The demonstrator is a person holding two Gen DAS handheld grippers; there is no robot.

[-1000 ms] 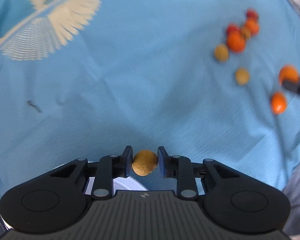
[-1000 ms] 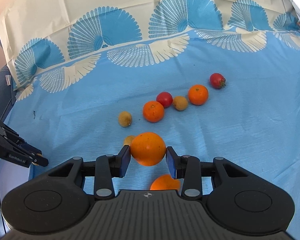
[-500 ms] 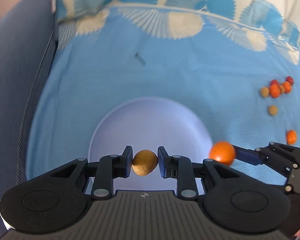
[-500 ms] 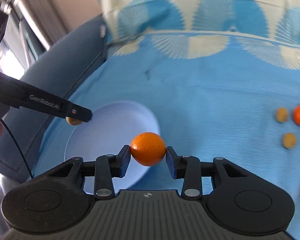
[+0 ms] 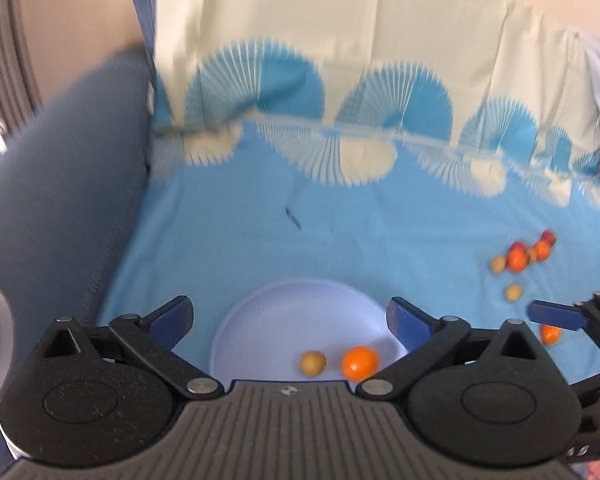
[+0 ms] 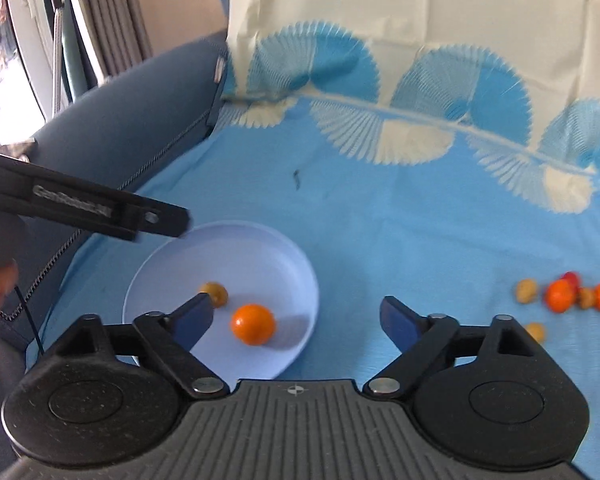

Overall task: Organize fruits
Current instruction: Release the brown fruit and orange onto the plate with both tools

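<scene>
An orange [image 6: 253, 324] and a small tan fruit [image 6: 216, 293] lie side by side, apart, in the pale plate [image 6: 300, 276] near the blue cloth's [image 6: 380, 220] left edge; the left gripper [image 5: 290, 320] and right gripper [image 6: 296, 320] hover above with jaws spread, holding nothing; remaining fruits [image 6: 564, 294] cluster toward the cloth's right edge.

Bare blue cloth [image 6: 380, 232] separates the plate [image 6: 260, 240] from the loose fruits [image 6: 560, 294].
</scene>
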